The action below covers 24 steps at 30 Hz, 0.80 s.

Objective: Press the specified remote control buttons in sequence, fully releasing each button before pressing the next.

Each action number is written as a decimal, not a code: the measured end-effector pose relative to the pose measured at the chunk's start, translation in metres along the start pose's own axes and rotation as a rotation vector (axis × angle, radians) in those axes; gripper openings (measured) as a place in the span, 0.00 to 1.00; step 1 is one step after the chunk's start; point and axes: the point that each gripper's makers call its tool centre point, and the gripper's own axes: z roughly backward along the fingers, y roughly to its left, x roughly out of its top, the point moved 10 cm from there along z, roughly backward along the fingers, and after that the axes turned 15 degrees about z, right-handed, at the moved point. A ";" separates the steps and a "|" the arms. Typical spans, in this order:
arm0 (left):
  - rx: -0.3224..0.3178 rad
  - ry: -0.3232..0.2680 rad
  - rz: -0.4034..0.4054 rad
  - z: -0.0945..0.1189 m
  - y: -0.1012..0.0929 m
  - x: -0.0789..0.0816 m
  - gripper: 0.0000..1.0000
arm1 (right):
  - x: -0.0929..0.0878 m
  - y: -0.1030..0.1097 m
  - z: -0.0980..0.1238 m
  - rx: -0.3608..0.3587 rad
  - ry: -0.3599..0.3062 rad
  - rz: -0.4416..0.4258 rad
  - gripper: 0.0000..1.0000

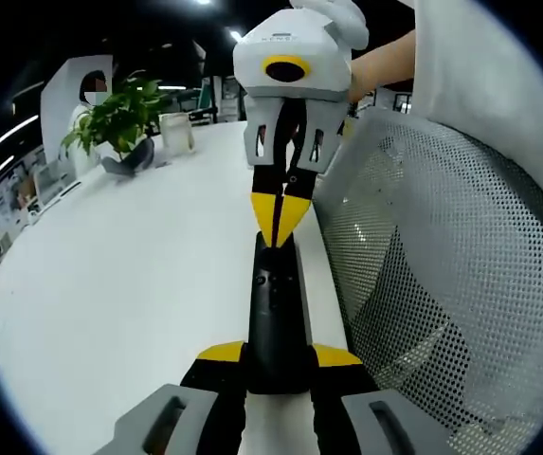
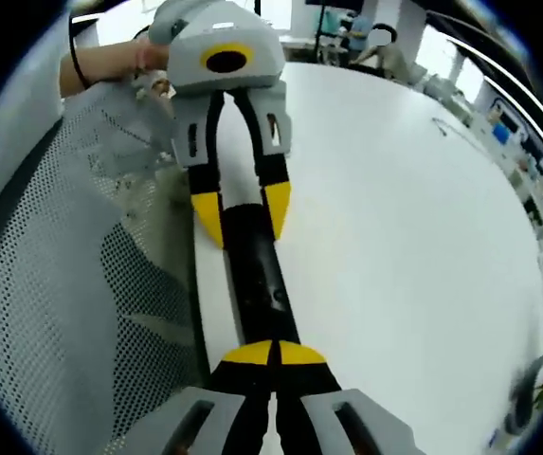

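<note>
The near end of the black remote control (image 1: pixel 276 322) is hidden between the left gripper (image 1: pixel 279 365)'s yellow-tipped jaws, and its far end is covered by the right gripper (image 1: pixel 278 210). Its buttons are too small to be told apart. The mesh chair (image 1: pixel 442 284) beside the remote is cut off by the picture's edge.

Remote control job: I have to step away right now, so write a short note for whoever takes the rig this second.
Left gripper: shut on the black remote control, holding one end, near the white table's edge.
Right gripper: jaws shut, tips together over the remote's other end.
Mesh chair back beside the table; potted plant at the far end.
Done: cannot tell which buttons were pressed.
Left: confirm the sequence, release fully between presses.
</note>
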 end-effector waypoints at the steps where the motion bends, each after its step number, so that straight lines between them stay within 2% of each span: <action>1: 0.000 0.000 0.000 0.000 0.000 0.000 0.25 | 0.003 0.000 0.000 0.003 -0.018 -0.007 0.00; 6: 0.000 -0.001 0.001 0.001 -0.002 0.000 0.24 | 0.008 0.000 -0.004 0.006 0.008 0.021 0.00; 9: -0.001 -0.001 0.000 0.001 -0.003 -0.001 0.25 | 0.008 0.002 -0.005 0.031 0.002 0.015 0.00; 11: -0.001 -0.001 0.000 0.002 -0.003 -0.001 0.25 | 0.009 0.002 -0.005 0.022 0.012 0.064 0.00; 16: -0.002 -0.002 0.001 0.002 -0.004 -0.001 0.25 | 0.012 0.002 -0.006 0.025 0.039 0.079 0.00; 17: -0.002 -0.002 0.001 0.002 -0.004 -0.001 0.25 | 0.012 0.001 -0.006 0.027 0.041 0.067 0.00; 22: -0.002 -0.001 0.001 0.002 -0.003 0.000 0.25 | 0.007 -0.006 -0.006 0.050 -0.003 -0.116 0.00; 24: -0.002 -0.002 0.001 0.003 -0.002 0.000 0.25 | 0.005 -0.006 -0.006 0.046 -0.006 -0.120 0.00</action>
